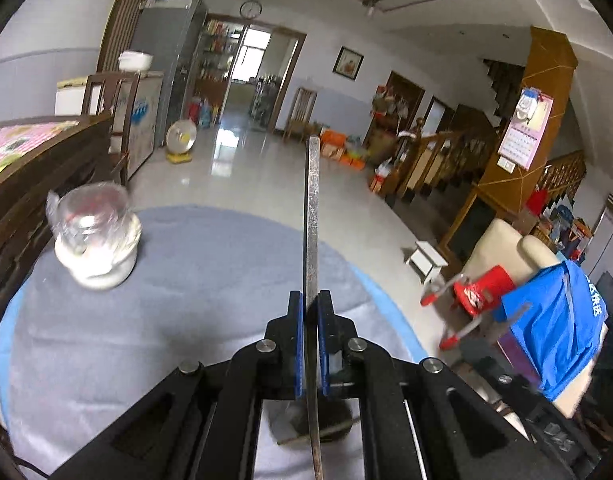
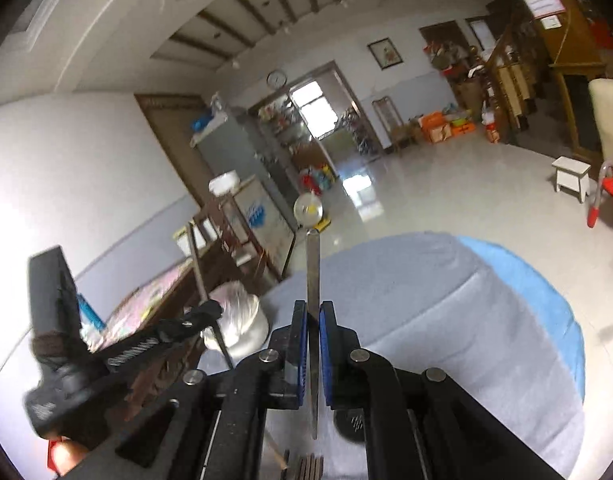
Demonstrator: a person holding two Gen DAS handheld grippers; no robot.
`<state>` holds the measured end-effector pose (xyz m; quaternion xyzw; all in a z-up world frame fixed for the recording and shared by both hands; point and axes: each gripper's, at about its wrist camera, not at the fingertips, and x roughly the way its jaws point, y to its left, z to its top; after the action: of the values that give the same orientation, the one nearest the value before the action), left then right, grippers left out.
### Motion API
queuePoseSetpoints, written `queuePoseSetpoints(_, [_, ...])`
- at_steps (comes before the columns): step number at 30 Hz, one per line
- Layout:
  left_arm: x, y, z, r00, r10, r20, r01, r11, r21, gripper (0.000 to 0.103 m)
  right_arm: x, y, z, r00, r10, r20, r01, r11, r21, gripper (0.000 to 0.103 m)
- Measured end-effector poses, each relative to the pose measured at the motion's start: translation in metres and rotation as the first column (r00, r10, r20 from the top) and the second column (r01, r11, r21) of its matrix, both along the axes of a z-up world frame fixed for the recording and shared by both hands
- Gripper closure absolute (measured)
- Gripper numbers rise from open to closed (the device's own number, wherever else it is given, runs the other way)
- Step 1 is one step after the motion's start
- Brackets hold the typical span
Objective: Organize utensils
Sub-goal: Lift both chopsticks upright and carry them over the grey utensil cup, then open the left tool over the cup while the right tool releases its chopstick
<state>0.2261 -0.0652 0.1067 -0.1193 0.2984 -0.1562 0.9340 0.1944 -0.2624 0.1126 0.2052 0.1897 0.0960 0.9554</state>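
My left gripper (image 1: 310,304) is shut on a flat metal utensil handle (image 1: 312,216) that sticks up and forward above the grey-clothed round table (image 1: 186,320). My right gripper (image 2: 313,314) is shut on a second flat metal utensil handle (image 2: 313,268), also held above the table. In the right wrist view the left gripper (image 2: 204,314) shows at the left with its thin metal utensil (image 2: 198,268) standing up. A dark holder (image 1: 326,424) lies under the left gripper, mostly hidden. The working ends of both utensils are hidden.
A white bowl covered with clear plastic (image 1: 96,240) stands at the table's far left, also in the right wrist view (image 2: 238,320). A dark wooden cabinet (image 1: 46,176) borders the table's left. Beyond the table's edge (image 1: 386,292) lies tiled floor with a red child's chair (image 1: 478,288).
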Motion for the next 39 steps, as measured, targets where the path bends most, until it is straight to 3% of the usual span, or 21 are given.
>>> queuePoseSetpoints(4, [0.016, -0.011, -0.008, 0.999, 0.037, 0.040, -0.036, 0.999, -0.007, 0.096, 0.000, -0.012, 0.017, 0.996, -0.064, 0.061, 0.067, 0.997, -0.050, 0.096])
queuePoseSetpoints(8, [0.028, -0.018, -0.030, 0.994, 0.095, 0.050, -0.095, 0.995, 0.000, 0.096, 0.007, -0.012, 0.012, 0.993, -0.098, 0.063, 0.104, 0.989, -0.103, 0.096])
queuePoseSetpoints(13, [0.034, -0.024, -0.068, 0.993, 0.114, 0.016, -0.114, 0.993, 0.023, 0.096, 0.021, -0.007, -0.014, 0.996, -0.088, -0.006, 0.086, 0.987, -0.137, 0.097])
queuePoseSetpoints(17, [0.034, -0.027, -0.089, 0.996, 0.082, -0.045, -0.079, 0.995, 0.062, 0.096, 0.020, -0.007, -0.036, 0.995, -0.057, -0.079, 0.045, 0.989, -0.137, 0.095])
queuePoseSetpoints(21, [0.021, -0.024, -0.089, 0.997, 0.045, -0.067, -0.040, 0.996, 0.086, 0.095, 0.017, -0.014, -0.051, 0.985, -0.006, -0.173, -0.006, 0.998, -0.068, 0.092])
queuePoseSetpoints(23, [0.013, -0.022, -0.087, 0.996, 0.013, -0.085, -0.005, 0.996, 0.092, 0.087, 0.014, -0.021, -0.059, 0.978, 0.022, -0.207, -0.025, 1.000, -0.010, 0.090])
queuePoseSetpoints(24, [0.007, -0.019, -0.086, 0.995, -0.004, -0.098, 0.014, 0.994, 0.105, 0.083, 0.011, -0.025, -0.063, 0.977, 0.030, -0.210, -0.027, 1.000, 0.015, 0.086])
queuePoseSetpoints(25, [0.001, -0.017, -0.086, 0.994, -0.013, -0.105, 0.026, 0.993, 0.116, 0.073, 0.007, -0.029, -0.066, 0.977, 0.034, -0.210, -0.027, 0.999, 0.038, 0.083])
queuePoseSetpoints(26, [-0.006, -0.013, -0.086, 0.994, -0.022, -0.108, 0.035, 0.992, 0.122, 0.063, 0.001, -0.034, -0.068, 0.977, 0.037, -0.209, -0.024, 0.998, 0.065, 0.073])
queuePoseSetpoints(27, [-0.013, -0.008, -0.087, 0.994, -0.026, -0.109, 0.040, 0.991, 0.129, 0.060, -0.004, -0.036, -0.070, 0.978, 0.036, -0.205, -0.019, 0.996, 0.084, 0.051])
queuePoseSetpoints(29, [-0.030, 0.009, -0.089, 0.993, -0.026, -0.112, 0.044, 0.987, 0.156, 0.058, -0.024, -0.048, -0.073, 0.987, 0.024, -0.159, -0.001, 0.990, 0.144, 0.024])
queuePoseSetpoints(35, [-0.081, 0.070, -0.119, 0.974, 0.047, -0.223, 0.010, 0.969, 0.247, 0.058, -0.076, -0.056, -0.082, 0.995, -0.003, -0.096, 0.022, 0.979, 0.204, 0.029])
queuePoseSetpoints(37, [-0.100, 0.092, -0.134, 0.957, 0.089, -0.276, -0.015, 0.966, 0.259, 0.058, -0.087, -0.049, -0.085, 0.996, -0.001, -0.090, 0.017, 0.984, 0.178, 0.046])
queuePoseSetpoints(39, [-0.113, 0.106, -0.146, 0.941, 0.111, -0.321, -0.027, 0.967, 0.255, 0.058, -0.091, -0.037, -0.096, 0.990, 0.044, -0.137, -0.023, 0.987, 0.157, 0.064])
